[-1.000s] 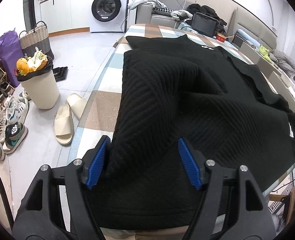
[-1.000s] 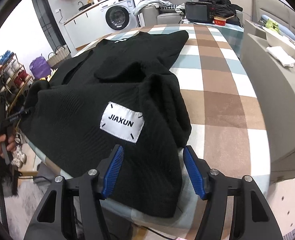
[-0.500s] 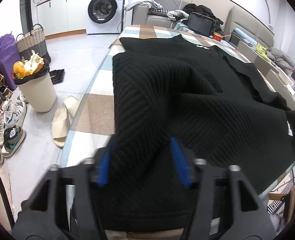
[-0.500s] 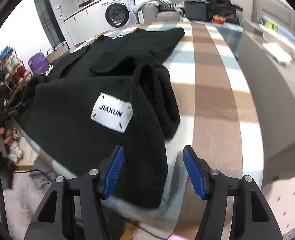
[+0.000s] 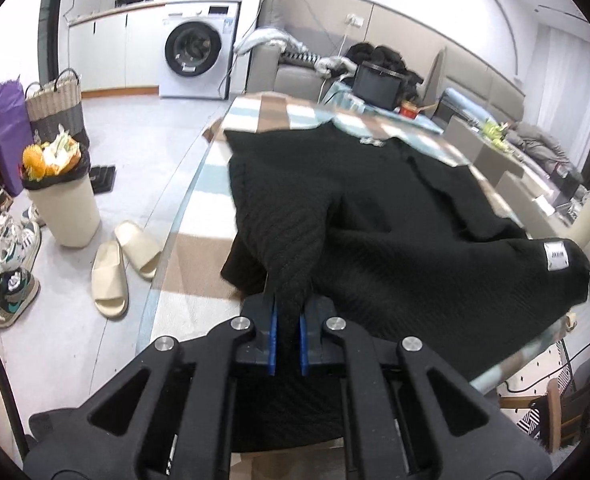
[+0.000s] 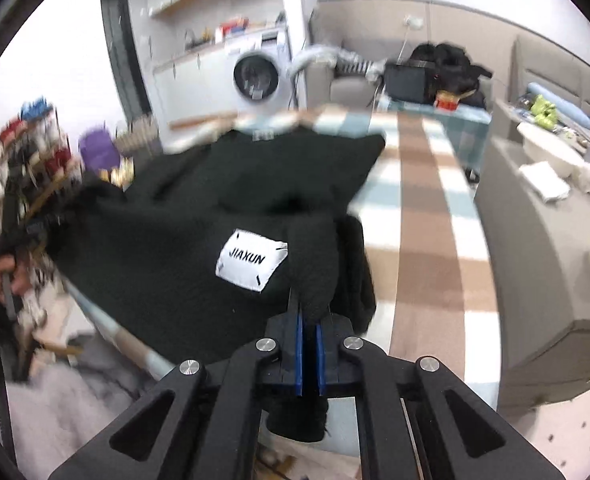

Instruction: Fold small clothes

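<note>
A black knit sweater (image 5: 375, 208) lies across a table with a checked cloth (image 5: 199, 248). My left gripper (image 5: 287, 320) is shut on the sweater's near hem at its left corner, and the knit rises in a ridge from the blue pads. In the right wrist view the sweater (image 6: 183, 216) carries a white JIAXUN label (image 6: 251, 260). My right gripper (image 6: 309, 328) is shut on the hem at the other corner, just right of the label. Both corners hang lifted off the checked cloth (image 6: 427, 240). The far collar still rests on the table.
Left of the table stand a full bin (image 5: 61, 200), slippers (image 5: 123, 264), shoes and a woven basket (image 5: 53, 104). A washing machine (image 5: 199, 56) and a sofa with clothes are at the back. A grey cabinet (image 6: 535, 264) borders the table's right side.
Both grippers went from open around the hem to shut on it. Both have since risen, lifting the sweater's near corners off the table.
</note>
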A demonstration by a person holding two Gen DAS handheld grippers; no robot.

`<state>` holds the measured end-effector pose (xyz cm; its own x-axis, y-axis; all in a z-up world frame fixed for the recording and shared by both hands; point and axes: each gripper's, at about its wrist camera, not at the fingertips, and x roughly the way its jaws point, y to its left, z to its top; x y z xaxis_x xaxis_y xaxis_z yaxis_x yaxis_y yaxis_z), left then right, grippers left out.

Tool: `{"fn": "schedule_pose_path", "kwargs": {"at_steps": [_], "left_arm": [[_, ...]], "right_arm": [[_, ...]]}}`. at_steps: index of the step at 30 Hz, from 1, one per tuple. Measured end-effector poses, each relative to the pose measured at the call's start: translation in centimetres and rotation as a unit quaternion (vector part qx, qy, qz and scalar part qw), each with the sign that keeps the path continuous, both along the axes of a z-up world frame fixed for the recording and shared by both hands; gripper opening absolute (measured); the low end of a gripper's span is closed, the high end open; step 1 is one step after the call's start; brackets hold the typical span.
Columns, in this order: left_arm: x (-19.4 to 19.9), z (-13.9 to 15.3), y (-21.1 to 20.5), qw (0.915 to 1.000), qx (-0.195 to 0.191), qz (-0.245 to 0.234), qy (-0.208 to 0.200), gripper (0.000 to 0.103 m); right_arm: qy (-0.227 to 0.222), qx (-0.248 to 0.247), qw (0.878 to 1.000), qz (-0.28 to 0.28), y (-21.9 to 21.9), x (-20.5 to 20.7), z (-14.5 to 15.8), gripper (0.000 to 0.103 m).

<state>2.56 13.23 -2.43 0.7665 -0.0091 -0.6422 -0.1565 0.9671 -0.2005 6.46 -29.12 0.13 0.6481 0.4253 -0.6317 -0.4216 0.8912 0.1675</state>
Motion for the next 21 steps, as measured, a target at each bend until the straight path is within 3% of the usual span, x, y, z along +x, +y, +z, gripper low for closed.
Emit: {"fn": "schedule_pose_path", "kwargs": {"at_steps": [6, 11, 14, 18, 20, 21], "left_arm": [[0.0, 3.4, 0.3, 0.9994, -0.002, 0.004, -0.035, 0.005], [3.7, 4.7, 2.0, 0.9993, -0.006, 0.010, -0.036, 0.005], [7.7, 3.8, 3.0, 0.9996, -0.009, 0.016, -0.023, 0.005], [12.9, 0.3, 3.5, 0.9994, -0.002, 0.018, 0.029, 0.005], [14.2, -1.4, 3.4, 0.9980, 0.010, 0.023, 0.058, 0.013], [14.3, -1.7, 3.6, 0.9973, 0.014, 0.026, 0.067, 0.023]], "right_arm": [[-0.058, 0.037, 0.997, -0.043, -0.2, 0.5, 3.1, 0.005], [-0.063, 0.030, 0.995, -0.076, 0.1, 3.7, 3.2, 0.005], [-0.050, 0.030, 0.994, -0.092, 0.5, 6.7, 2.2, 0.005], [-0.010, 0.016, 0.994, -0.111, 1.4, 11.7, -0.7, 0.005], [0.019, 0.007, 0.993, -0.112, 1.5, 13.5, -2.3, 0.005], [0.028, 0.005, 0.993, -0.112, 1.4, 14.0, -2.8, 0.005]]}}
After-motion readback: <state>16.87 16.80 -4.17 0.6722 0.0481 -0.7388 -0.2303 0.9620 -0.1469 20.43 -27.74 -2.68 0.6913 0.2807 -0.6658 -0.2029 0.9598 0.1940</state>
